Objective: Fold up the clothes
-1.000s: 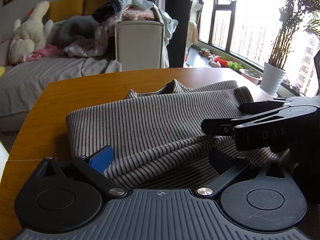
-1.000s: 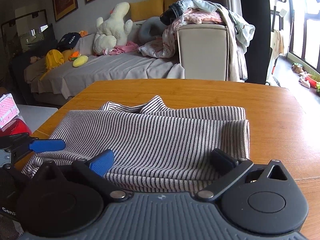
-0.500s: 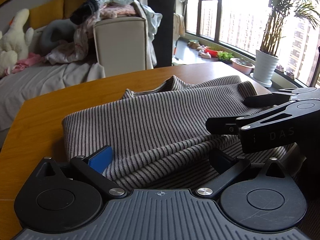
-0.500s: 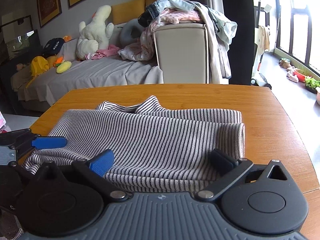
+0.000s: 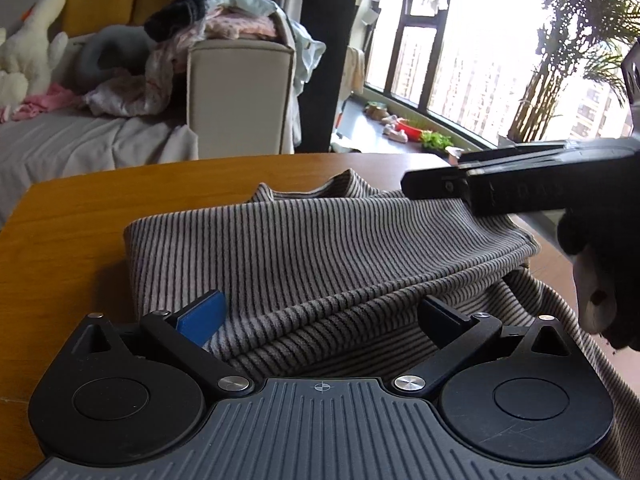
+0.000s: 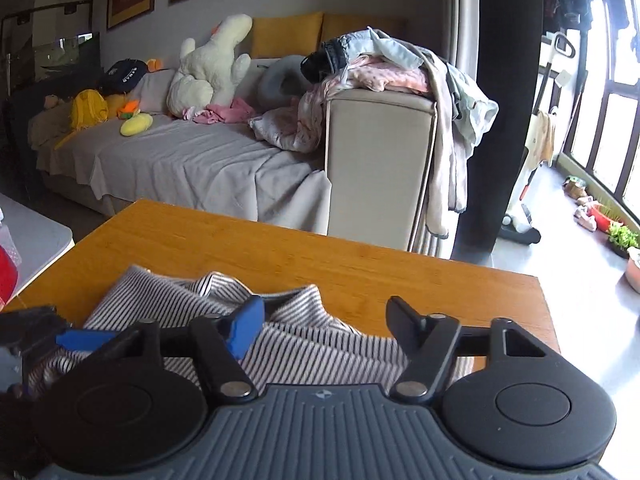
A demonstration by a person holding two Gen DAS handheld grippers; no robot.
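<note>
In the left wrist view, the left gripper (image 5: 320,312) has its jaws spread wide at the near hem of the striped sweater (image 5: 320,248), which lies folded on the wooden tabletop (image 5: 72,248) just ahead of them, likely lined up to take that edge. The right gripper (image 5: 432,190) hangs over the far side. In the right wrist view, its own jaws stand apart above the sweater's collar (image 6: 304,300), gripping nothing, probably poised for the next fold
</note>
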